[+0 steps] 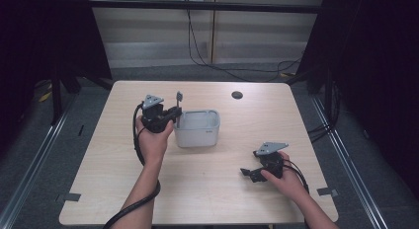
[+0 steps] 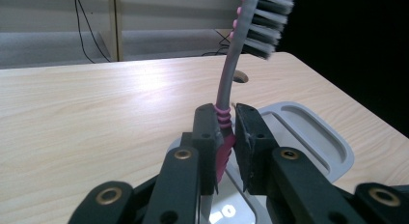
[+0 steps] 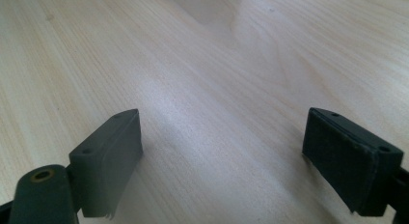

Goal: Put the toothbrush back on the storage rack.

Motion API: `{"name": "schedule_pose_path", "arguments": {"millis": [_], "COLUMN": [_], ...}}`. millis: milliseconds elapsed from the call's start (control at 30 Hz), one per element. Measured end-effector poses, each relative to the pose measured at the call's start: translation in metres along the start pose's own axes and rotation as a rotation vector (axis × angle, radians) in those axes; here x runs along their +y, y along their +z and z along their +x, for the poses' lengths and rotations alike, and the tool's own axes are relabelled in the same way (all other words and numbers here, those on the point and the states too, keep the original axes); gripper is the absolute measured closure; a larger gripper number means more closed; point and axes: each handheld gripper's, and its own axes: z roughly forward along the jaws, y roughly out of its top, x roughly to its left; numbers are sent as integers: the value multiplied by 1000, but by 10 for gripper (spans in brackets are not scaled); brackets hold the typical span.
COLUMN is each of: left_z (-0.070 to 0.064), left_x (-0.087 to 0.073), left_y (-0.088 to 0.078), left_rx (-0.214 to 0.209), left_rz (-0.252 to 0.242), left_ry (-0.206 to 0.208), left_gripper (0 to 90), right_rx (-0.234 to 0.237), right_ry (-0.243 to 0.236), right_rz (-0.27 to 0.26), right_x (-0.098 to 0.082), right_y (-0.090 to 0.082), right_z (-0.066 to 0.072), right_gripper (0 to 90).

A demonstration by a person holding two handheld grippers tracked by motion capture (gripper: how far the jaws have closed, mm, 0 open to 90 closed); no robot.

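A grey toothbrush with a pink grip and dark-tipped bristles stands upright between the jaws of my left gripper, which is shut on its handle. In the high view the left gripper hovers at the left rim of a grey rectangular tub, and the toothbrush sticks up above it. The tub's rim lies just beyond the jaws. My right gripper rests low over the table's front right, pointing left. Its jaws stand wide apart over bare wood, with nothing between them.
The light wooden table has a round cable hole near its far edge. Black cables hang against the back wall. Metal floor rails run along both sides of the table.
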Motion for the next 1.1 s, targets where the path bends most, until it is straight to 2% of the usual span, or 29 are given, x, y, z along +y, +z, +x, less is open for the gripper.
{"name": "schedule_pose_path", "arguments": {"millis": [400, 967, 1100], "left_z": [-1, 0, 1], "left_x": [-9, -9, -9], "left_y": [-1, -3, -5], "left_rx": [16, 17, 17], "left_rz": [39, 49, 46], "left_ry": [32, 28, 23], "left_gripper": [793, 790, 761], "right_rx": [0, 0, 1], "right_ry": [0, -2, 1], "right_rz": [0, -1, 1], "right_x": [0, 0, 0], "right_y": [0, 0, 0], "right_z": [0, 0, 0], "right_gripper": [132, 132, 132]}}
